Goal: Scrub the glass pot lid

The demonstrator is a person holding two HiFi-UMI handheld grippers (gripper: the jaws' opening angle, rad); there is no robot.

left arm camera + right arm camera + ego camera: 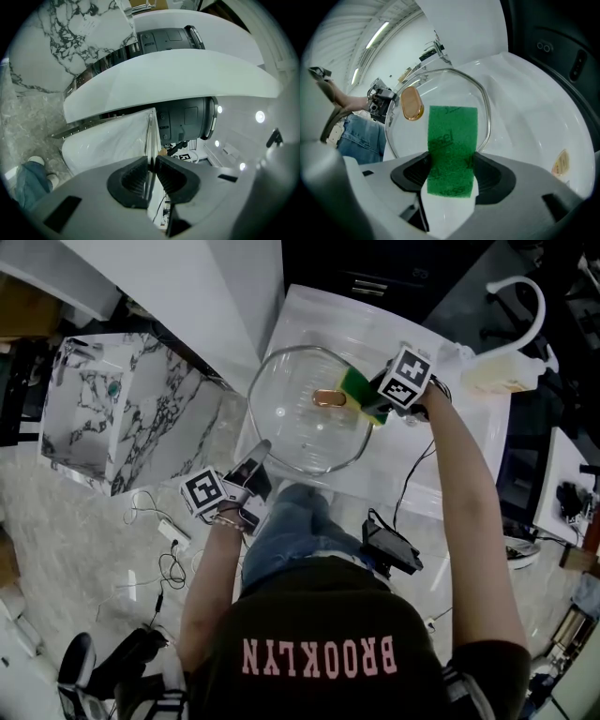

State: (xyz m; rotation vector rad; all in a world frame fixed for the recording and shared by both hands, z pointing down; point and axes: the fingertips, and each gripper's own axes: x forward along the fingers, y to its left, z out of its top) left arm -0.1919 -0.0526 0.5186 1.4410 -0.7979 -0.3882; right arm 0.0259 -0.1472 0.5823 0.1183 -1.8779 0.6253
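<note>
**Both tongs loaded: left on the lid rim, right on the green pad**

Far left, a marble-patterned block (122, 413) stands off the table, with cables (155, 521) on the floor near it. Your left gripper (258, 454) (151, 164) is nipped down on the near-left rim of the glass lid (300, 432) (151, 131) (454, 86), with only the glass edge between the jaws. The lid sits on the white table (459, 456), and its left rim reaches the table's left edge, so that side is tight. The brown knob (328, 397) (411, 103) is at the lid's centre. Your right gripper (372, 401) (451, 173) clamps the green scouring pad (356, 385) (452, 145), whose free end lies just right of the knob. Bare table runs right of the lid. A white jug (502, 371) stands far right, well apart. The left gripper view shows the lid edge-on only, so you can't tell its tilt.
</note>
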